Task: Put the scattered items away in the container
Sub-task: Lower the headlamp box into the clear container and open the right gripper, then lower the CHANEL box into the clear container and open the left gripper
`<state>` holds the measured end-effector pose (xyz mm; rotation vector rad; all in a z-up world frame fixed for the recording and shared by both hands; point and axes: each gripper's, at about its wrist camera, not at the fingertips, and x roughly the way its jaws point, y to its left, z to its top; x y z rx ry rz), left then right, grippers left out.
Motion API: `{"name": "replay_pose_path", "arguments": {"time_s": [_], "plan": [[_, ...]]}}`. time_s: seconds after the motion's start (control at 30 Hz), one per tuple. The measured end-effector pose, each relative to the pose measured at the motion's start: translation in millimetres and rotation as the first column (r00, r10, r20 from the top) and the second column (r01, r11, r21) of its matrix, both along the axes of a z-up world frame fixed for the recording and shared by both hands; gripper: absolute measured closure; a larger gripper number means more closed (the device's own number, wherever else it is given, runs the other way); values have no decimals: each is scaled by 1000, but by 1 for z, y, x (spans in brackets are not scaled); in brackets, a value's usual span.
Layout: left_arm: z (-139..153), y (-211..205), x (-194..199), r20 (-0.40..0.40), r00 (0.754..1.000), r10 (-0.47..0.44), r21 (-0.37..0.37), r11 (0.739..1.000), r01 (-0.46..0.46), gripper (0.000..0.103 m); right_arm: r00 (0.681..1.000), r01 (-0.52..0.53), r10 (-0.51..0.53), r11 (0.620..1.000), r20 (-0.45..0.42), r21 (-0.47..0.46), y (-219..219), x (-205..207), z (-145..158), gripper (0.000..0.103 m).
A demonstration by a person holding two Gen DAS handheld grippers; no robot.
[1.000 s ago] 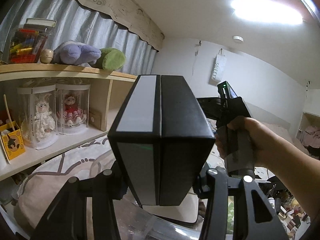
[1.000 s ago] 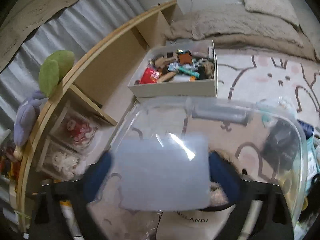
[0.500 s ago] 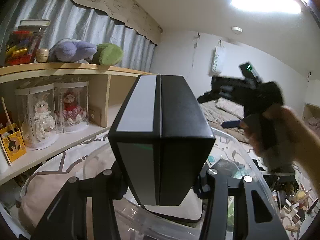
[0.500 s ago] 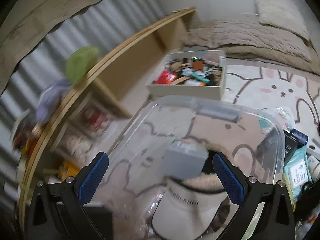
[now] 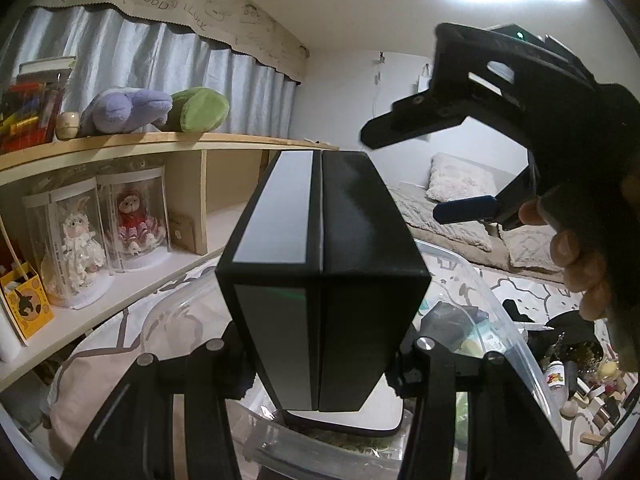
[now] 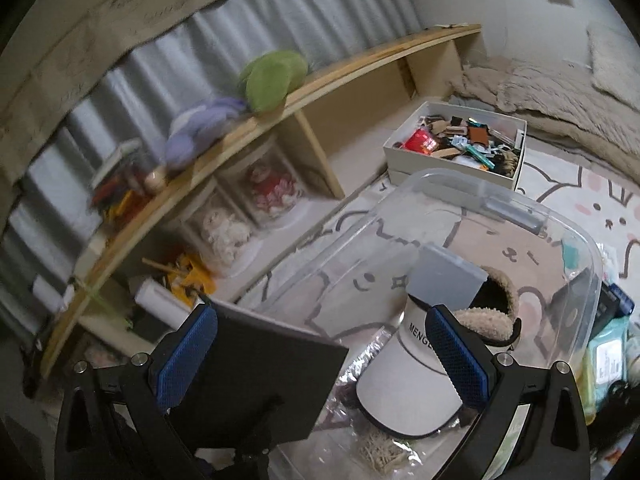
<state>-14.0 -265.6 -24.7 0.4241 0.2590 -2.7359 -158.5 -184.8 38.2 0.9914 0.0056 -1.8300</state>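
My left gripper [image 5: 320,354] is shut on a black and grey box [image 5: 320,276] and holds it above the near rim of the clear plastic bin [image 5: 516,320]. The box also shows in the right wrist view [image 6: 260,376]. My right gripper [image 6: 320,354] is open and empty, raised above the clear bin [image 6: 480,196]; it also shows in the left wrist view [image 5: 464,212], up at the right. Inside the bin lie a white cap [image 6: 412,376], a light grey box [image 6: 448,280] and fuzzy earmuffs [image 6: 496,308].
A wooden shelf [image 5: 168,142] with plush toys and cased dolls [image 5: 108,232] runs along the left. A white box of small items [image 6: 456,144] stands behind the bin. Loose items [image 5: 576,364] lie on the rug at the right; bedding [image 6: 560,88] lies beyond.
My right gripper let go of the light grey box, which now lies in the bin, then rose and swung left. My left gripper kept its hold on the black box.
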Motion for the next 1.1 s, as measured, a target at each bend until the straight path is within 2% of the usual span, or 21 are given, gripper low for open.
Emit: {"name": "replay_pose_path", "arguments": {"time_s": [0.07, 0.13, 0.17, 0.2, 0.23, 0.3, 0.43, 0.87, 1.1], "plan": [[0, -2, 1, 6, 1000, 5, 3, 1000, -5, 53, 1000, -13, 13, 1000, -4, 17, -4, 2, -4, 0], [0, -4, 3, -5, 1000, 23, 8, 1000, -23, 50, 1000, -9, 11, 996, -20, 92, -10, 3, -12, 0], [3, -6, 7, -19, 999, 43, 6, 999, -43, 33, 999, -8, 12, 991, -32, 136, -12, 4, -19, 0], [6, -8, 13, -40, 997, 72, 1, 997, -72, 11, 999, -7, 14, 985, -41, 171, -15, 4, -24, 0], [9, -9, 19, -67, 993, 98, -3, 995, -99, 5, 999, -4, 14, 979, -44, 203, -17, 3, -31, 0], [16, -13, 32, -114, 986, 119, 2, 993, -120, 4, 1000, -2, 8, 976, -28, 218, -15, 0, -39, 0], [19, -23, 42, -146, 982, 121, 46, 992, -116, 4, 999, 29, -31, 975, 9, 219, -10, -10, -47, 0], [17, -39, 47, -154, 975, 158, 92, 985, -145, 4, 998, 53, -60, 962, 16, 268, -10, -16, -56, 0], [16, -38, 45, -141, 978, 153, 88, 986, -142, 4, 998, 62, -68, 971, 19, 231, -1, -13, -52, 0]]}}
